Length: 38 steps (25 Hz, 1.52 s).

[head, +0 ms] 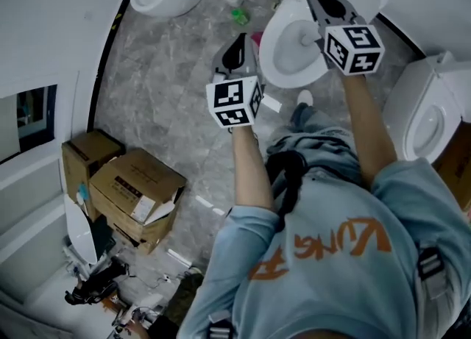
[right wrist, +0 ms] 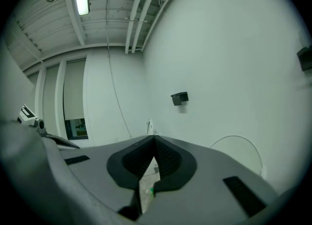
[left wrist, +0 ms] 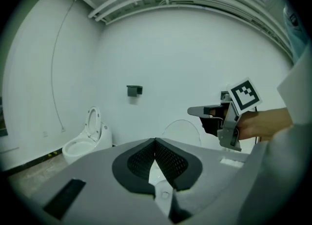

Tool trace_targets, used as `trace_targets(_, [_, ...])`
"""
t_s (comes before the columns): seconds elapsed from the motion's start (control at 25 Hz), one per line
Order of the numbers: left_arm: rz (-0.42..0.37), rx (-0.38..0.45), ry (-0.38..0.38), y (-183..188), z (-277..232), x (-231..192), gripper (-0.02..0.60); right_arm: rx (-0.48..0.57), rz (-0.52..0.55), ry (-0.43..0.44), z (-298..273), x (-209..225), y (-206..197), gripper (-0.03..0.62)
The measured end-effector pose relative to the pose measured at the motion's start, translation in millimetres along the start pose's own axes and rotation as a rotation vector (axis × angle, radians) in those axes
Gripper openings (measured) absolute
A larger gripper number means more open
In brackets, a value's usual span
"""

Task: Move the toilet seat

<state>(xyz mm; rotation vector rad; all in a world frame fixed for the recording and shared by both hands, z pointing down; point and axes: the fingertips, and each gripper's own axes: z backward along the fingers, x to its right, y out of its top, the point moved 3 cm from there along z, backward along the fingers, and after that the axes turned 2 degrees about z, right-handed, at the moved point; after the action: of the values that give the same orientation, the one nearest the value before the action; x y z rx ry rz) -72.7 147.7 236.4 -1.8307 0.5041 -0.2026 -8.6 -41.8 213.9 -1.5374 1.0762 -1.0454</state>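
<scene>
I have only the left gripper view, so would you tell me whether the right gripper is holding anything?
Observer: No. The right gripper has its jaws shut, with nothing between them.
Operator: Thank you. Where is it relative to the toilet?
Observer: In the head view it hangs over the far side of the middle toilet, which is open.
Operator: Is anything nearby that I should know of?
Observer: Yes, cardboard boxes stand to the left of the person.
</scene>
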Motion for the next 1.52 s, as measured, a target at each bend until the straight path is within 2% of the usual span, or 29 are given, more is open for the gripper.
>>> trace_targets(0.08, [-0.052, -0.013, -0.061, 10, -17, 11, -0.006, 0.034, -0.03, -0.017, -2, 16, 13, -0.002])
trace_targets(0.24, [-0.107, -0.111, -0.16, 18, -52, 26, -0.006, 0.083, -0.045, -0.03, -3, 32, 29, -0.002])
trace_targets(0.32, [-0.114, -0.126, -0.197, 19, -68, 33, -0.006, 0.065, -0.026, -0.047, 1, 42, 25, -0.002])
trace_targets(0.44, [-0.111, -0.128, -0.24, 11, -93, 42, -0.006, 0.014, -0.02, -0.12, 14, 71, 3, -0.002])
trace_targets(0.52, [-0.116, -0.17, -0.271, -6, -105, 48, -0.006, -0.024, -0.073, -0.194, 28, 93, -21, -0.002])
trace_targets(0.68, [-0.141, -0.312, -0.303, -35, -133, 46, -0.006, -0.091, -0.169, -0.301, 40, 118, -64, -0.002])
trace_targets(0.76, [-0.126, -0.367, -0.376, -54, -142, 52, -0.006, -0.132, -0.208, -0.325, 41, 119, -90, -0.002])
trace_targets(0.84, [-0.119, -0.429, -0.465, -79, -149, 59, -0.006, -0.176, -0.246, -0.336, 36, 116, -121, -0.002])
trace_targets(1.12, [-0.214, -0.65, -0.641, -173, -163, 49, -0.006, -0.319, -0.348, -0.371, 21, 83, -221, -0.002])
trace_targets(1.28, [-0.291, -0.73, -0.744, -210, -173, 42, -0.006, -0.374, -0.357, -0.397, 16, 75, -259, -0.002])
trace_targets(1.52, [-0.401, -0.834, -0.866, -266, -185, 31, -0.006, -0.467, -0.333, -0.353, 3, 54, -311, 0.0])
